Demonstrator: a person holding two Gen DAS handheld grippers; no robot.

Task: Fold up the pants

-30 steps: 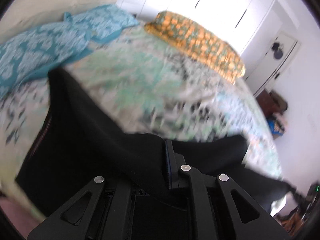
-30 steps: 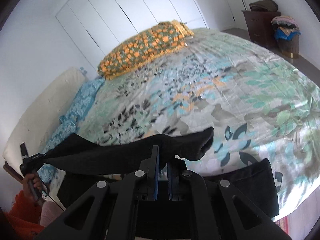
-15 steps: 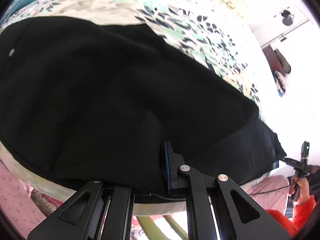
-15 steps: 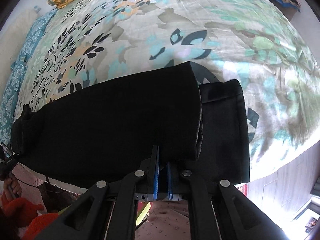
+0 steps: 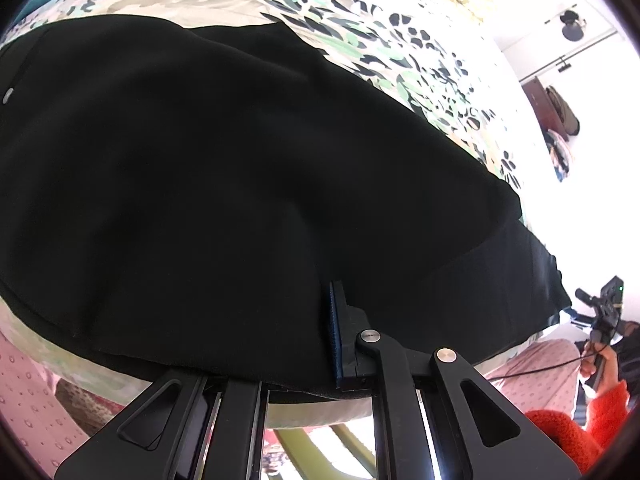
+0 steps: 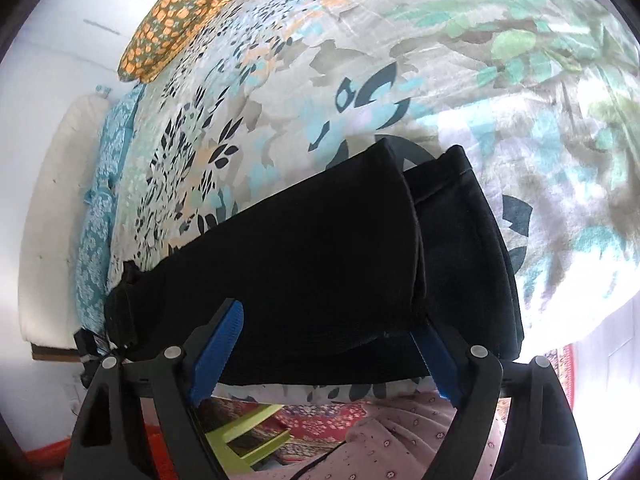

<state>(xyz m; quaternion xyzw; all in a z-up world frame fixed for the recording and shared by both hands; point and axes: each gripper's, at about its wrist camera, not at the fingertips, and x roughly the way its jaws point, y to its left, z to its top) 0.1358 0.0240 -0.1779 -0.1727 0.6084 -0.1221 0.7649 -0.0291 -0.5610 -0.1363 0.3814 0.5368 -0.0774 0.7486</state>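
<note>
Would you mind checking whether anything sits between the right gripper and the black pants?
Nothing visible does: the right gripper stands open, its blue pads either side of the black pants at the bed's near edge.

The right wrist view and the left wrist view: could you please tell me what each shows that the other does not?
Only the right wrist view shows the orange-patterned pillow, the two stacked leg hems and the right gripper open, its blue pads spread. Only the left wrist view shows the waist button and the left gripper shut on the fabric. Both show the black pants on the floral bedspread.
</note>
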